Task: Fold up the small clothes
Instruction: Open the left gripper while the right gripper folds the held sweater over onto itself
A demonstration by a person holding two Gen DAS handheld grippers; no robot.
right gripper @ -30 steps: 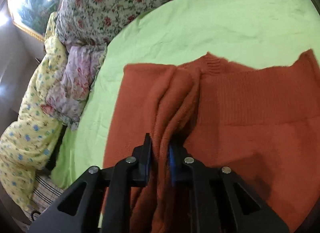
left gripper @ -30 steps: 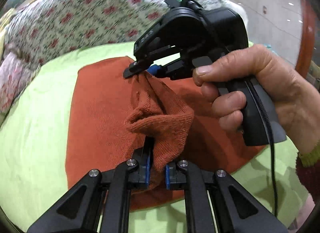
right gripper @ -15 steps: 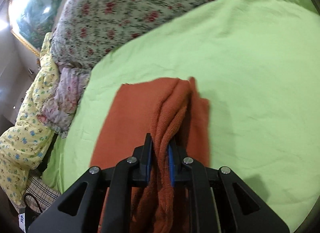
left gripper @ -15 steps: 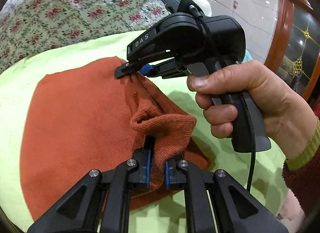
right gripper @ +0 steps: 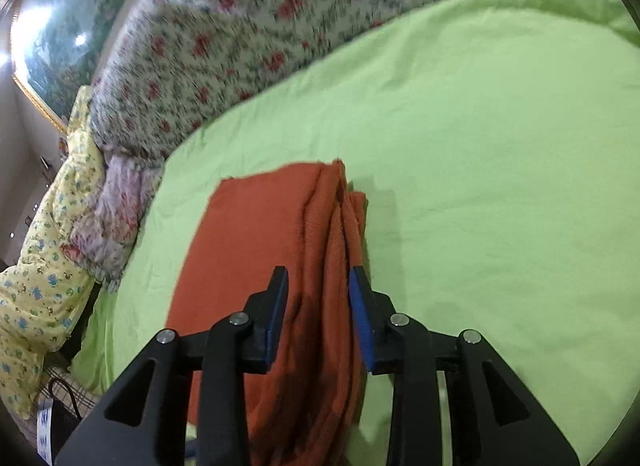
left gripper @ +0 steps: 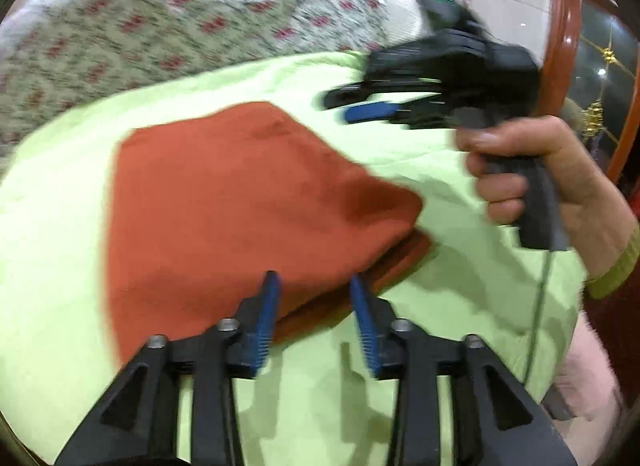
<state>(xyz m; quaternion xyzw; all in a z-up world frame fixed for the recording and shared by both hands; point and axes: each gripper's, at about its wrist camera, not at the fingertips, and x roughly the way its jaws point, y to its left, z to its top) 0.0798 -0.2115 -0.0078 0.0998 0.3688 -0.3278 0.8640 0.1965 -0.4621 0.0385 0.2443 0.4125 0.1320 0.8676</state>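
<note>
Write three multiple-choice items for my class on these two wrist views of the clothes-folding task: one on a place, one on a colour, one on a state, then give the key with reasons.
1. Where does the orange garment lie?
A. on the green sheet
B. on the floral quilt
C. on a chair

2. What colour are the pads on the left tongs?
A. red
B. blue
C. white

3. How do the right tongs stand?
A. shut on the garment
B. out of view
C. open

Key: 1 A, green sheet surrounds the garment; 2 B, the inner pads show blue; 3 C, a clear gap separates the fingers and the cloth lies loose between them.
</note>
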